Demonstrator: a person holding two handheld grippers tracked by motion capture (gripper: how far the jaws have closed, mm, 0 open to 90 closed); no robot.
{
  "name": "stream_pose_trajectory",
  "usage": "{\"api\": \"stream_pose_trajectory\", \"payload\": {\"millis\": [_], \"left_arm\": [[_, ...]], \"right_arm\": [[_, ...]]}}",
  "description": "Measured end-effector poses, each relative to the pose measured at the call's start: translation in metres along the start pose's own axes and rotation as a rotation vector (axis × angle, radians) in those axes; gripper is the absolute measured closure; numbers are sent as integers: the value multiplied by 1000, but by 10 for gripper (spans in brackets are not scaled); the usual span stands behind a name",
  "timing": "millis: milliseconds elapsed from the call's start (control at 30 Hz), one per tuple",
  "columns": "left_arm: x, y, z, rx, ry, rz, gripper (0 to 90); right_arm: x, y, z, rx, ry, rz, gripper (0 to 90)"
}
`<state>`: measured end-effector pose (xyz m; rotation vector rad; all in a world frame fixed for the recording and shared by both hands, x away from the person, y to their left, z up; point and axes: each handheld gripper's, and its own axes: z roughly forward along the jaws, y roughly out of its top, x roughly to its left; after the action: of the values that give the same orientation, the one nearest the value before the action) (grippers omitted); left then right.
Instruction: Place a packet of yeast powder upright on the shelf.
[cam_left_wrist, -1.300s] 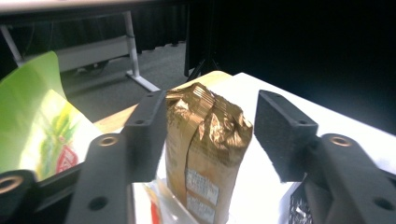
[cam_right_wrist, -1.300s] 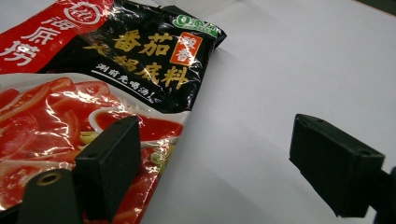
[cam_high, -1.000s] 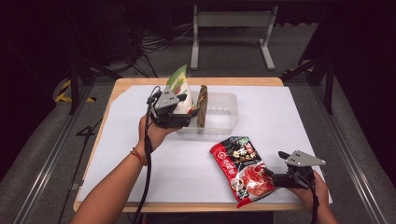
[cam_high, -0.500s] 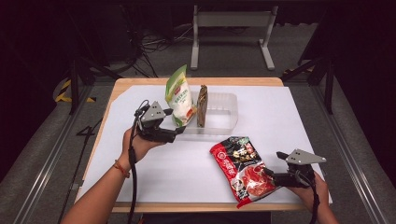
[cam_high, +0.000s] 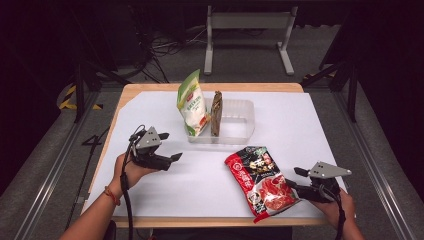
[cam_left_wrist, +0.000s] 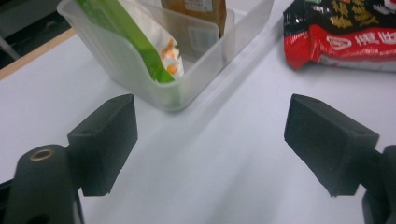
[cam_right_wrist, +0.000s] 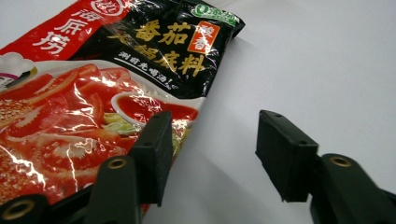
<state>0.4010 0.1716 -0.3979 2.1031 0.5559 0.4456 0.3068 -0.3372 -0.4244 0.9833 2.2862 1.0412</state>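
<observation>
At left, the left gripper (cam_high: 172, 161) hovers over bare white table (cam_high: 200, 185), jaws just opened wide and holding nothing, near the clear bin (cam_high: 235, 132). At right, the right gripper (cam_high: 292, 179) meets the red soup-base packet (cam_high: 260, 177), lying near-centre; its half-spread jaws, just narrowing, straddle the packet's edge.

Table (cam_high: 150, 90), sheet (cam_high: 310, 125) laid over its top; tray (cam_high: 240, 131) on the sheet at the far middle, holding two packets on end, pouch (cam_high: 192, 102) at its left end and flat packet (cam_high: 216, 112) just right of it. Soup packet (cam_high: 260, 177) lying flat on the sheet, near and right of the tray. Left gripper (cam_high: 170, 161) near and left of the tray, apart from it; right gripper (cam_high: 292, 184) at the soup packet's right edge, near the table's near right corner.
</observation>
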Motion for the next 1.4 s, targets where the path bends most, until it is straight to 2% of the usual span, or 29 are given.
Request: {"api": "stream_pose_trajectory", "payload": {"millis": [33, 133, 233, 300, 433, 500, 567, 633, 667, 767, 800, 867, 900, 967, 1133, 1267, 1400], "left_arm": [[-1, -3, -1, 6, 3, 5, 175], [-3, -13, -1, 49, 14, 25, 167], [-5, -23, -2, 66, 4, 20, 161], [-7, -28, -4, 53, 0, 18, 157], [-6, -35, -7, 24, -14, -19, 161], [-5, -36, -6, 17, -18, -42, 161], [-6, -36, -5, 21, -17, -36, 167], [-7, -36, -4, 19, -23, -30, 170], [-7, -36, -4, 22, -22, -27, 170], [-8, -36, -3, 28, -17, -16, 170], [-8, -37, -3, 26, -20, -20, 170], [-7, -38, -3, 28, -21, -31, 167], [-8, -38, -2, 32, -20, -26, 168], [-8, -38, -2, 30, -21, -29, 168], [-8, -38, 0, 39, -14, -41, 163], [-9, -38, 2, 46, -16, -44, 161], [-9, -38, 2, 36, -18, -44, 160]], "right_arm": [[0, 0, 0, 0, 0, 0, 507], [-3, -4, -2, 18, -27, 5, 616], [-8, -7, -3, 31, -28, 24, 684], [-9, -9, -5, 47, -29, 23, 733], [-12, -17, -7, 82, -30, 61, 796], [-12, -21, -8, 96, -12, 66, 816], [-11, -23, -7, 106, 9, 63, 827], [-9, -22, -7, 109, 26, 51, 833], [-7, -21, -6, 110, 51, 41, 835], [1, -16, -2, 121, 105, -19, 847], [1, -16, -2, 121, 105, -19, 847], [6, -14, -1, 132, 109, -54, 885], [7, -14, -1, 132, 136, -61, 896], [8, -14, -1, 131, 152, -62, 898], [20, -9, 1, 151, 201, -132, 873], [31, -3, 4, 168, 240, -167, 854], [39, 0, 8, 172, 254, -189, 852]]}}
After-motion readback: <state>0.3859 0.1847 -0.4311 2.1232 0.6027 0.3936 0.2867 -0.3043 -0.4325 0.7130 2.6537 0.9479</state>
